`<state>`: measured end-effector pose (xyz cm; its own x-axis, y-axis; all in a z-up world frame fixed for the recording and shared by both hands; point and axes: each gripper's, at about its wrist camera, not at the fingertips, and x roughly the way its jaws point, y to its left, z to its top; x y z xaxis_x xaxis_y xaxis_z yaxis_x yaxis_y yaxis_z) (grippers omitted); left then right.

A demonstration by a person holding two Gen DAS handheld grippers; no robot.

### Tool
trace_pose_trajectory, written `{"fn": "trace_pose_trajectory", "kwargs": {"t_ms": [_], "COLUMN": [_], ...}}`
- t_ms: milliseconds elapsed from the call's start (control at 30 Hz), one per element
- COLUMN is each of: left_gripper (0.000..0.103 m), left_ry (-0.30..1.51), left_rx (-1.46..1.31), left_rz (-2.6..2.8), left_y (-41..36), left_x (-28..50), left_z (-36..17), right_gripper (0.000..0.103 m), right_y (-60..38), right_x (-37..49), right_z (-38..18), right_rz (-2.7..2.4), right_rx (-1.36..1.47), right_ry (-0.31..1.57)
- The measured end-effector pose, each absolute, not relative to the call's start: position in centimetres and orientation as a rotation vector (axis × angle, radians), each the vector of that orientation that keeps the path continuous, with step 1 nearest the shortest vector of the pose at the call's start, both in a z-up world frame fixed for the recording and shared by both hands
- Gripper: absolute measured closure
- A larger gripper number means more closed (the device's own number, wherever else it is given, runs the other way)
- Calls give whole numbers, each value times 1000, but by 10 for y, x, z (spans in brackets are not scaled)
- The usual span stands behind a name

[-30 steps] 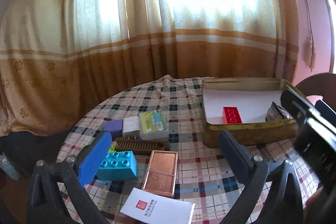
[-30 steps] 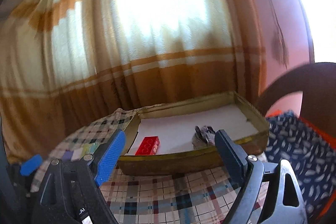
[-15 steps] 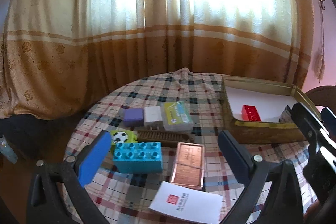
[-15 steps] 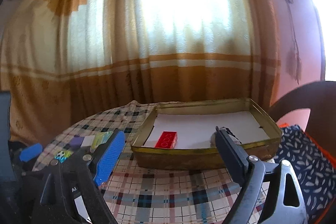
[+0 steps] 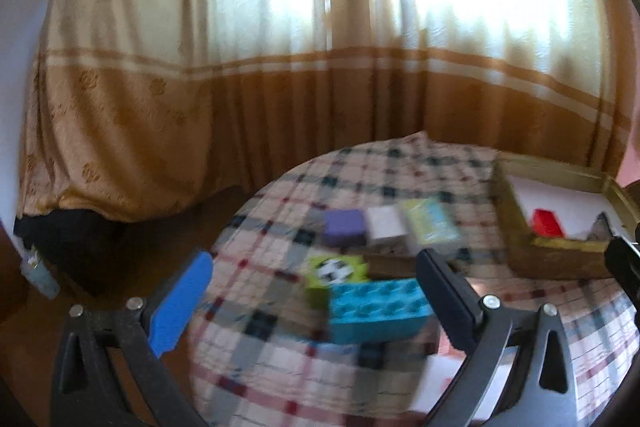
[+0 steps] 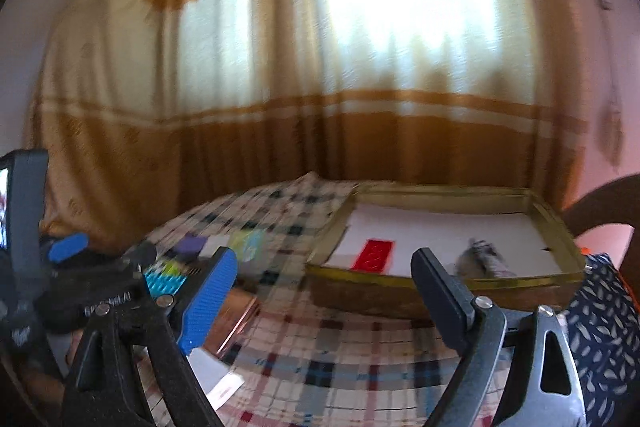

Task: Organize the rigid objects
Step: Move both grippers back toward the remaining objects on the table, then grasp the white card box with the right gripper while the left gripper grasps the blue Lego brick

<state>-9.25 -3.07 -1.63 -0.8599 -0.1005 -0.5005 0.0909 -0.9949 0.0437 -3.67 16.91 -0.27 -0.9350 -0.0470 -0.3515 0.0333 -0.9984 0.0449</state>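
Your left gripper [image 5: 316, 303] gaped wide and empty at lower centre; closing on the turquoise studded plastic brick [image 5: 378, 309] risked nudging the green football-printed block [image 5: 332, 275] touching it. Your right gripper [image 6: 322, 291] was equally wide.

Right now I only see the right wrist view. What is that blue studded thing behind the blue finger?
Observer: A teal toy brick. The left wrist view shows it lying flat, studs up in two rows.
Operator: Is anything next to it?
Observer: Yes, a green tile right behind it. From the left view you can see a football picture on top.
Operator: And the other gripper, has it grabbed something?
Observer: No. The left gripper is open wide and grips nothing.
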Motion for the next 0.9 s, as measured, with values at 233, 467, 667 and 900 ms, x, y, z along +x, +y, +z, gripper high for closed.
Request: {"fn": "trace_pose_trajectory", "kwargs": {"t_ms": [233,467,667,900], "left_gripper": [3,3,3,2], "left_ry": [66,51,55,89], "left_rx": [924,987,1001,1026], "left_rz": [-2877,-2878,-2900,-2914], "left_y": [-60,-56,-55,-57], "left_x": [-98,-102,-103,-105], "left_z": [-36,-42,-42,-43], "right_gripper": [13,13,13,42], "right_y": [144,113,94,81], "right_x": [-58,-69,-81,-80], "right_z": [-25,-50,-60,-68], "right_rz": [-2728,-2505,-2390,-2346], "right_rx": [831,1020,1114,1165], "right_ry": [-24,96,166,256]}}
